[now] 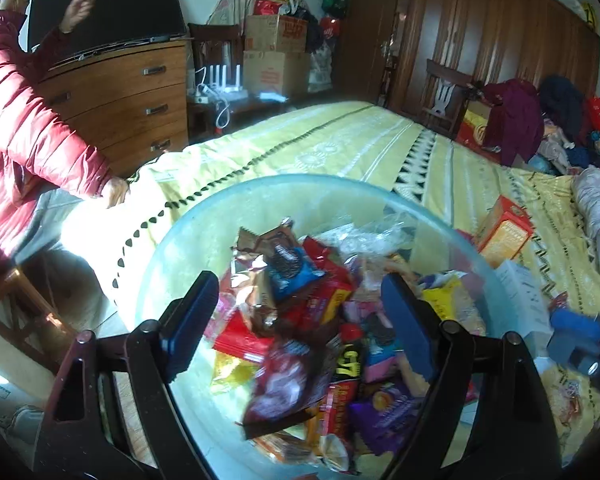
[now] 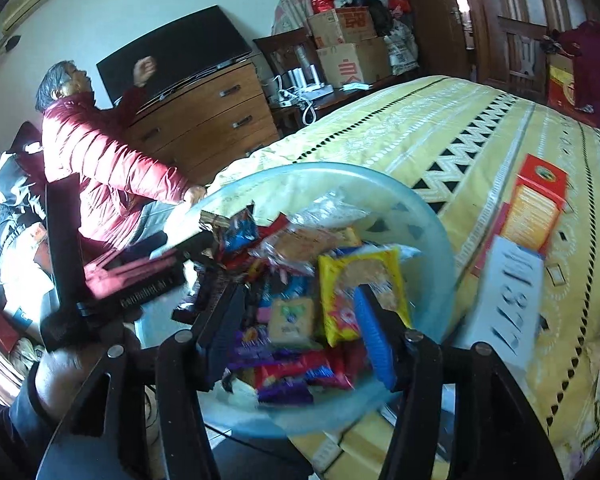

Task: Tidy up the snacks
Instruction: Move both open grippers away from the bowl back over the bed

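Note:
A clear round bowl (image 1: 168, 240) full of snack packets sits on the near edge of the bed; it also shows in the right wrist view (image 2: 440, 236). A dark red packet (image 1: 284, 384) and a blue cookie packet (image 1: 290, 268) lie in it. A yellow packet (image 2: 360, 292) lies on the pile. My left gripper (image 1: 300, 324) hangs open and empty over the bowl. My right gripper (image 2: 296, 340) hangs open and empty over the bowl; the left gripper's body (image 2: 132, 276) is at its left.
An orange box (image 2: 536, 208) and a white card (image 2: 508, 300) lie on the yellow bedspread (image 1: 340, 140) right of the bowl. A person in a red jacket (image 2: 100, 168) leans on the bed's left edge. A wooden dresser (image 1: 132, 96) and stacked cartons (image 1: 276, 52) stand behind.

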`<state>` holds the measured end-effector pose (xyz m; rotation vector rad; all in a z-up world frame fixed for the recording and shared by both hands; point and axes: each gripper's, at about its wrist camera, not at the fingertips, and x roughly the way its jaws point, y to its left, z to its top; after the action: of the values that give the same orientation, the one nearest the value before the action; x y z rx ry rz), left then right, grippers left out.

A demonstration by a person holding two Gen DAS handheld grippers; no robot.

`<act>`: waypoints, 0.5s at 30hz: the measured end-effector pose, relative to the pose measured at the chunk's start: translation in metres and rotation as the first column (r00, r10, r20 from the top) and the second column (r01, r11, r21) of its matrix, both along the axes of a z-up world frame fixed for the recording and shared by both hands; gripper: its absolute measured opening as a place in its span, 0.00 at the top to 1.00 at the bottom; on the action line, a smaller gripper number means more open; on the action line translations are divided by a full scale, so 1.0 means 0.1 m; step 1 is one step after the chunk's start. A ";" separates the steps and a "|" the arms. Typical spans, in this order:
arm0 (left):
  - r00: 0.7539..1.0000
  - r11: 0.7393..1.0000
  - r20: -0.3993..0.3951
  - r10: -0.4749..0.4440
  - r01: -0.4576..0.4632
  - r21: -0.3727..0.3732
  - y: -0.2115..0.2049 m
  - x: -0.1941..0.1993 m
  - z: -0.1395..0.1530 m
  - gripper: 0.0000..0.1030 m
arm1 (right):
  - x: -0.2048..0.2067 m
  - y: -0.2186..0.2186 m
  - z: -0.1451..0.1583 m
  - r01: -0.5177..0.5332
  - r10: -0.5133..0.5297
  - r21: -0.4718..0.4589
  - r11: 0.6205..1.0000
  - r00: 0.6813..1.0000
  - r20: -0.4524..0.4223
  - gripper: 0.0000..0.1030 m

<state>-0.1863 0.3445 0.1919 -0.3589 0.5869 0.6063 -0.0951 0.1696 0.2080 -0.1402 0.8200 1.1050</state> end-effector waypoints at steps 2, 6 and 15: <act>0.996 0.998 0.054 -0.064 0.063 0.015 -0.20 -0.01 0.11 0.18 | -0.01 -0.31 -0.09 0.049 -0.049 -0.010 0.999 0.999 -0.003 0.41; 0.959 0.962 0.087 -0.268 0.263 0.068 -0.91 0.25 0.31 0.18 | 0.05 -1.18 -0.34 0.196 -0.196 -0.023 0.980 0.980 -0.028 0.41; 0.714 0.714 -0.001 -0.700 0.700 0.035 -2.74 1.01 0.06 0.18 | 1.16 -3.77 -0.98 0.631 -0.646 -0.141 0.763 0.756 -0.107 0.41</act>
<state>-0.0849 0.0704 0.1982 -0.0820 0.6469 -0.1313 0.0212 -0.2069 0.1103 0.1459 0.9604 0.4205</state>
